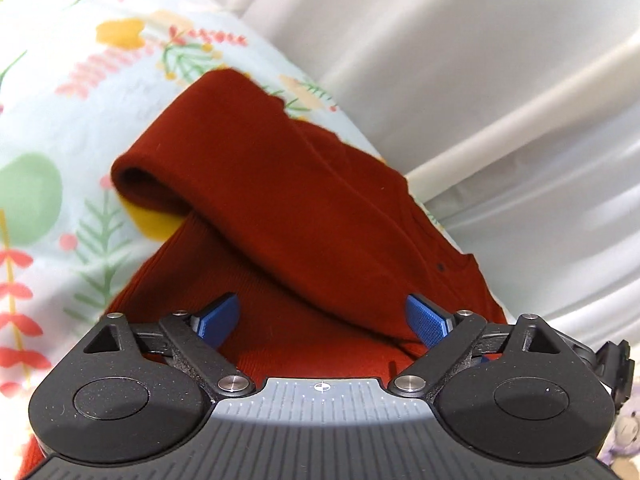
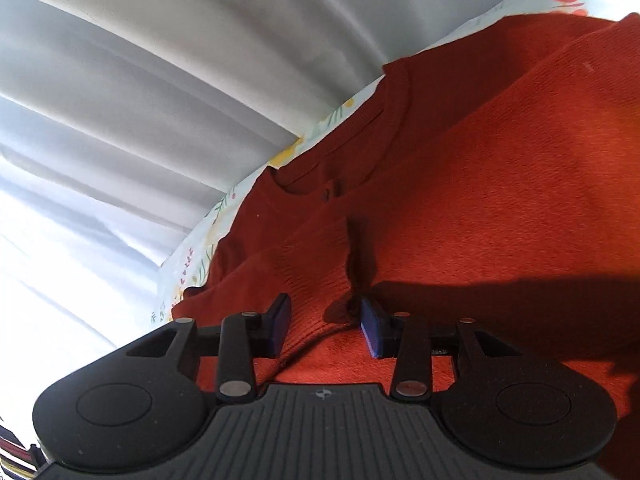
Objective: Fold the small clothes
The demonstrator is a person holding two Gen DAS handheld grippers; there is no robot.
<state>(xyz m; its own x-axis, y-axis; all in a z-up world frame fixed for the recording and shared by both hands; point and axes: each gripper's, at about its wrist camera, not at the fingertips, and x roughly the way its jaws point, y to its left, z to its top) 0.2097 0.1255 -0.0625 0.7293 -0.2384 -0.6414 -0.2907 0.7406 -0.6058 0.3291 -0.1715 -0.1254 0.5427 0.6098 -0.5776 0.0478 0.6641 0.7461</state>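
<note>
Left wrist view: a rust-red knit sweater [image 1: 304, 216] lies on a floral bedsheet [image 1: 52, 128], one sleeve [image 1: 240, 152] already folded across the body from the garment's ten o'clock edge toward four o'clock. The left gripper [image 1: 322, 318] hangs above the cloth at six o'clock, its blue pads [image 1: 428, 320] spread wide with nothing pinched between them; the fabric passes under them, and whether it touches them cannot be told. White curtains [image 1: 480, 80] fill the frame from twelve to three o'clock.

Right wrist view: the same sweater [image 2: 480, 208] spreads from the centre toward three o'clock, its neckline [image 2: 320, 176] near eleven o'clock of the right gripper [image 2: 325, 322]. The jaws stand partly apart, and a raised ridge of knit [image 2: 354, 264] runs in toward the right-hand pad [image 2: 370, 330] and seems to brush it, but it is not squeezed. Pale curtains [image 2: 140, 100] occupy nine to twelve o'clock.

By the look of it the fold is partway: one sleeve is in, while the crosswise folds of the body appear still to come.
</note>
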